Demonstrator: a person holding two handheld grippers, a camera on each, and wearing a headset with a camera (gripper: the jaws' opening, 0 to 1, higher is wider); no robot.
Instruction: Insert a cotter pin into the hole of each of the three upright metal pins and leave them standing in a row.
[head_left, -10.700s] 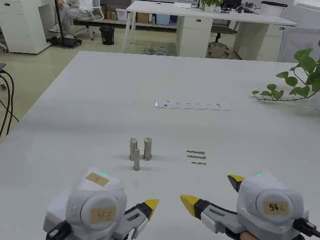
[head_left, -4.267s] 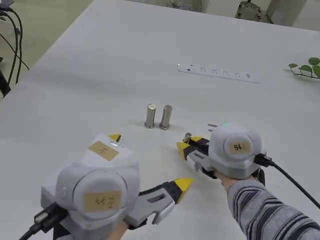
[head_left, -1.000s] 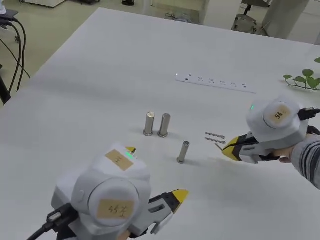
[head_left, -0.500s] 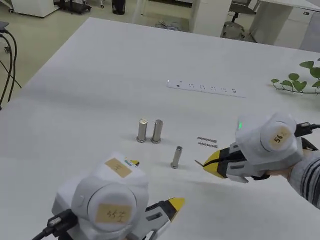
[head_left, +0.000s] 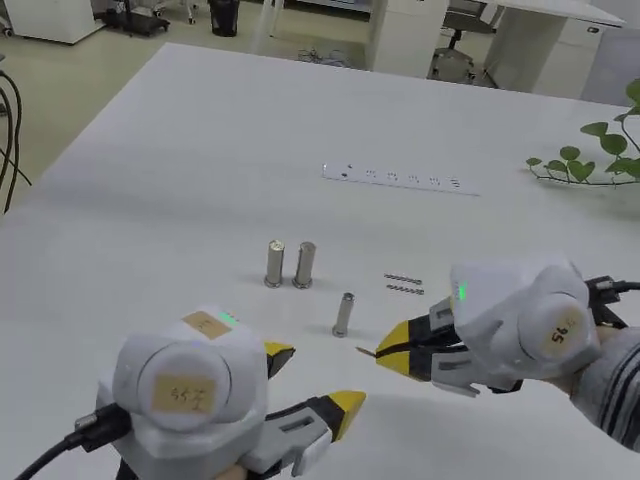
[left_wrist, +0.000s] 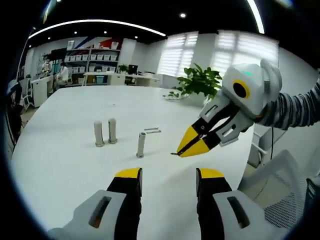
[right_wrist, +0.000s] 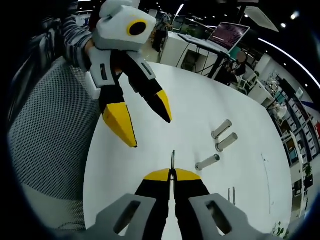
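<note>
While held lowest and nearest in the head view, gaping wide with nothing between the yellow-tipped jaws: left gripper (head_left: 312, 378). Just beyond and to the right, pinched fully closed on one cotter pin (head_left: 365, 351): right gripper (head_left: 392, 356), carried at the end of a striped sleeve (head_left: 615, 385). Thin, dark and straight, that cotter pin, poking out past the yellow tips and hanging in the air above the white table (head_left: 180, 200), near the lone metal pin (head_left: 344, 314) but apart from it. Same story from the right gripper view: tips pressed together, a sliver of wire jutting straight ahead. Next out, three metal pins in all, every one upright: short grey steel cylinders, shiny, a little wider at the foot. Cross holes too small to make out. Closest, the lone metal pin; farther back and to the left, the other two, left pin (head_left: 274, 263) and right pin (head_left: 304, 264), side by side with a narrow gap, so a triangle rather than a row. Level with that pair and off to the right, two more cotter pins (head_left: 403, 279) lying flat on the table, parallel and close together. Three cotter pins counted, then: one gripped, two lying loose. Two grippers. Farther across the table, one long white power strip (head_left: 398, 180), lying flat. Farthest, at the right edge, one leafy green plant (head_left: 590, 160) trailing onto the tabletop.
</note>
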